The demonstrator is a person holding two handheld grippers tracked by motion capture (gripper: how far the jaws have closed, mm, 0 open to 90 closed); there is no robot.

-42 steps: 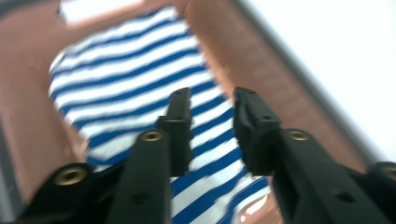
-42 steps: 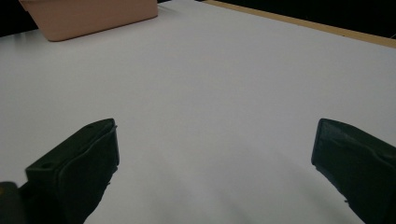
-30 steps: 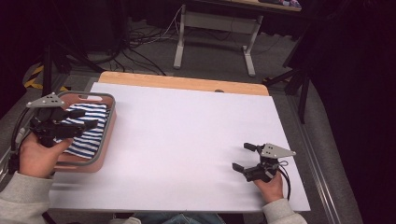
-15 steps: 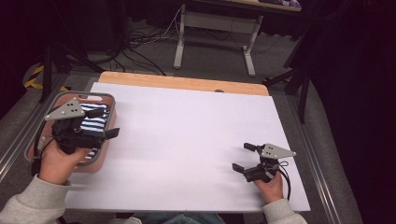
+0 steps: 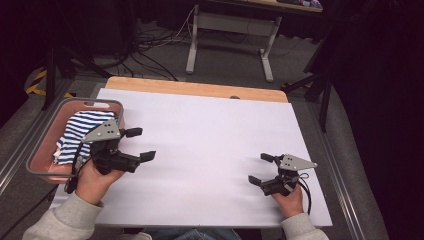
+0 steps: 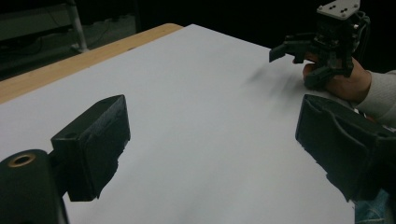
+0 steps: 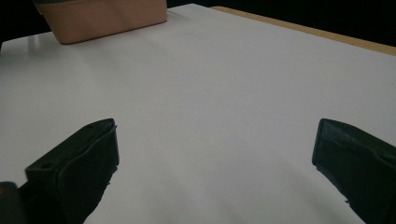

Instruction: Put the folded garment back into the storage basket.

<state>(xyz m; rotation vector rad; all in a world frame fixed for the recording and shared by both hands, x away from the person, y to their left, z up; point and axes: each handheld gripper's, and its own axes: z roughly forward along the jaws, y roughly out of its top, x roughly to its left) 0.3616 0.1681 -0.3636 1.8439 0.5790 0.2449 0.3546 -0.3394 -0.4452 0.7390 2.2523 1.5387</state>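
Note:
A blue-and-white striped cloth [image 5: 80, 131] lies bunched in a pink basket with a grey rim [image 5: 75, 101] at the table's left edge. My left gripper [image 5: 141, 144] hovers just right of the basket over the white tabletop [image 5: 210, 125]. Its jaws have just been opening and stand wide apart with nothing between them, as the left gripper view [image 6: 215, 140] confirms. My right gripper [image 5: 259, 168] rests near the front right of the table, open and empty, its jaws spread over bare white surface [image 7: 215, 163]. The left gripper view also shows the right gripper [image 6: 299, 63] farther off.
The basket's pink wall [image 7: 102, 16] shows at the top left of the right gripper view. A wooden strip [image 5: 200, 89] runs along the table's far edge. Metal rails flank the table, and desk legs [image 5: 227, 40] and cables lie on the floor beyond.
My left gripper has moved right, from above the striped cloth in the basket out over the white tabletop, with its jaws wider apart. The cloth stays in the basket. My right gripper has not moved.

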